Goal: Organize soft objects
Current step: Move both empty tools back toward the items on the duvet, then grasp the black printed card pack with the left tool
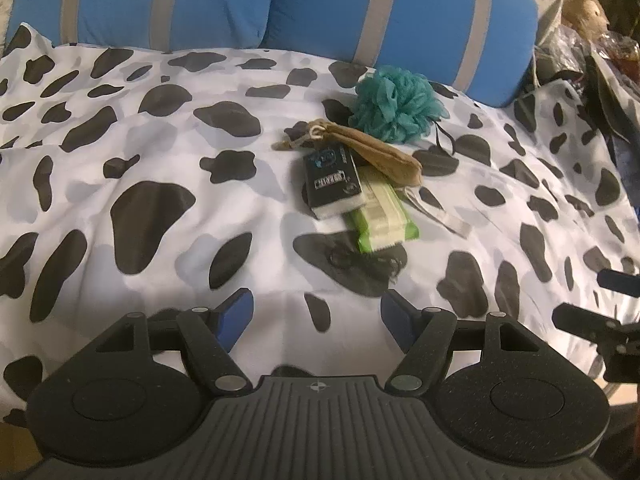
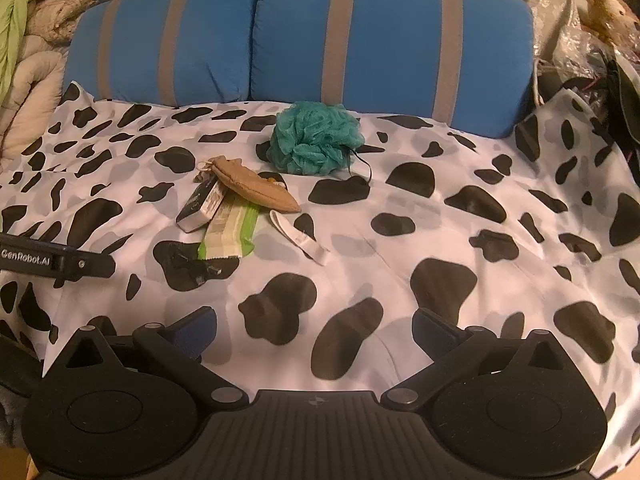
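Bed point(image 1: 120, 152) under cow-print sheet. Left hand-held gripper point(image 1: 316, 320) open, empty, low over sheet. Mid-bed pile: black packet point(image 1: 332, 180) on green wipes pack point(image 1: 380, 220), tan pouch point(image 1: 376, 152) touching, teal bath puff point(image 1: 396, 104) just behind. Right hand-held gripper point(image 2: 316, 330) open, empty.

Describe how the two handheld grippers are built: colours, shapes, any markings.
Both are matte black plastic. The left gripper and right gripper each have two round discs, angled linkage bars with silver pivot pins, a ribbed centre plate bearing a small crosshair mark, and blue-padded jaws. The right wrist view shows white "GenRobot.AI" lettering on the left one's side.
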Motion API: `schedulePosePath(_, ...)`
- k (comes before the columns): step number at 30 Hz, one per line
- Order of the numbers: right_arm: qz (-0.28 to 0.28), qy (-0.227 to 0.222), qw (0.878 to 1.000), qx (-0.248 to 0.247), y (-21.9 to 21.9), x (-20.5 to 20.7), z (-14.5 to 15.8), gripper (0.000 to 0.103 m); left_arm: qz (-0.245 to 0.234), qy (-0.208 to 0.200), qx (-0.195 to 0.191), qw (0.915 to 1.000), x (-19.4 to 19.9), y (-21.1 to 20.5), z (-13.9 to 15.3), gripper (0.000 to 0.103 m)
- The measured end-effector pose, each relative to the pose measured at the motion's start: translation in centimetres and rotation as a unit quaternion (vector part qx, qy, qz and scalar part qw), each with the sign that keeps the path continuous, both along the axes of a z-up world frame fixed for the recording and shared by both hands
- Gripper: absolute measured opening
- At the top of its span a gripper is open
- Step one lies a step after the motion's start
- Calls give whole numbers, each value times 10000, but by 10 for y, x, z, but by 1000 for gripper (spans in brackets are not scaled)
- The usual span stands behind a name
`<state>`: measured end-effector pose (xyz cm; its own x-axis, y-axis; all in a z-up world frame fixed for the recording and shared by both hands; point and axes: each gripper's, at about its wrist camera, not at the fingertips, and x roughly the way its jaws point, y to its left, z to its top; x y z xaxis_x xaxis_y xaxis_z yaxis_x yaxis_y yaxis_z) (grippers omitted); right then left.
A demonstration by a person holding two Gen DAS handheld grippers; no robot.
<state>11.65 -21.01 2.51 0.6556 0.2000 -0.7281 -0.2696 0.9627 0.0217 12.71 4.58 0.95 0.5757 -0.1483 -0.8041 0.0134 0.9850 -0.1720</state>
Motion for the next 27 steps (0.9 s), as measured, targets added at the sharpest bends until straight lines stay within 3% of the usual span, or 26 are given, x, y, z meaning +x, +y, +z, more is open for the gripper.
schedulePosePath(22,491,83,9988,45,6,51,-15,103,-51,175,-474,9987,65,3,-19,70)
schedulePosePath(27,611,107,9980,75,8,61,-18,103,125,302,-807,9962,83,13,-27,70)
